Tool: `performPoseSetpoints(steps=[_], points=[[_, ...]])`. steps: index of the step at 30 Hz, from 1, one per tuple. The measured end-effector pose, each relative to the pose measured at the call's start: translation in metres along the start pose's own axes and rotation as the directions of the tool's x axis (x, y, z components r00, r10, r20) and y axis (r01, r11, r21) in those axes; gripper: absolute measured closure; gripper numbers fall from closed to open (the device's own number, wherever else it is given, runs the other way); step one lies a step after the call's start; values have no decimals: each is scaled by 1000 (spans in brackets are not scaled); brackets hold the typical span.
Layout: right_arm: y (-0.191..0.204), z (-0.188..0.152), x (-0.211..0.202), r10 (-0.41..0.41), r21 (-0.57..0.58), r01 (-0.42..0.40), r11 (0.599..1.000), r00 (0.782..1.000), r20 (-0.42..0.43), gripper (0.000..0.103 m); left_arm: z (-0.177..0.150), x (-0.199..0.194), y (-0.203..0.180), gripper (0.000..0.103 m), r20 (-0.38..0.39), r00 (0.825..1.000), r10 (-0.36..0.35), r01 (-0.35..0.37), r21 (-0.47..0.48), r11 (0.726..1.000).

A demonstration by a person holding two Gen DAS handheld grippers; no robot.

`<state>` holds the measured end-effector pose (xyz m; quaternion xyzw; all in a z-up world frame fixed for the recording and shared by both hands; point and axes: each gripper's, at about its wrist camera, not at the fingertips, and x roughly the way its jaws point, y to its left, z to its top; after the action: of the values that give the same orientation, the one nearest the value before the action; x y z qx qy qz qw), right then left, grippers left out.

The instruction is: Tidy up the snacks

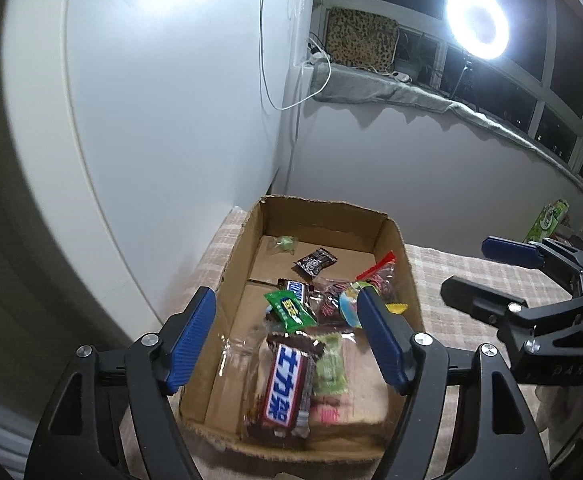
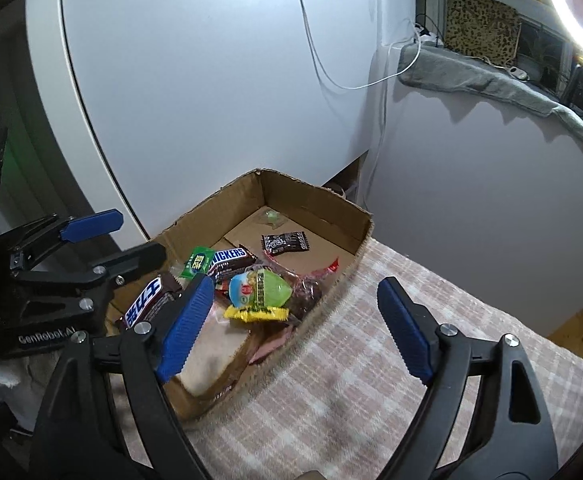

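Your left claw (image 1: pixel 287 340) hangs over the near end of the cardboard box (image 1: pixel 239 248), fingers spread wide with nothing between them. Low in the left wrist frame a Snickers bar (image 1: pixel 285 388) lies inside the box, with a green packet (image 1: pixel 291 308) and a black candy (image 1: pixel 315 262) farther back. Your right claw (image 2: pixel 295 328) is spread too, empty, straddling the box's right wall above the checked cloth (image 2: pixel 351 380). A ring light (image 1: pixel 477 20) glows at upper right.
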<state>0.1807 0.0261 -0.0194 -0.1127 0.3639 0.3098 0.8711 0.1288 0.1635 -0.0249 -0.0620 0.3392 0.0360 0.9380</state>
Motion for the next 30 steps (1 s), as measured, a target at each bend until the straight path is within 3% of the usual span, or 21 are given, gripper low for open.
performPoseSetpoints(steps=[9, 17, 30], points=[[-1, -21, -43, -42, 18, 41, 999, 997, 58, 16, -16, -41, -16, 29, 52, 999, -8, 7, 16, 1000], [7, -44, -91, -80, 20, 78, 997, 988, 130, 0, -36, -71, -32, 24, 94, 995, 27, -28, 8, 1000], [14, -81, -124, -112, 63, 103, 993, 981, 158, 0, -52, -88, -43, 24, 94, 995, 23, -22, -15, 1000]])
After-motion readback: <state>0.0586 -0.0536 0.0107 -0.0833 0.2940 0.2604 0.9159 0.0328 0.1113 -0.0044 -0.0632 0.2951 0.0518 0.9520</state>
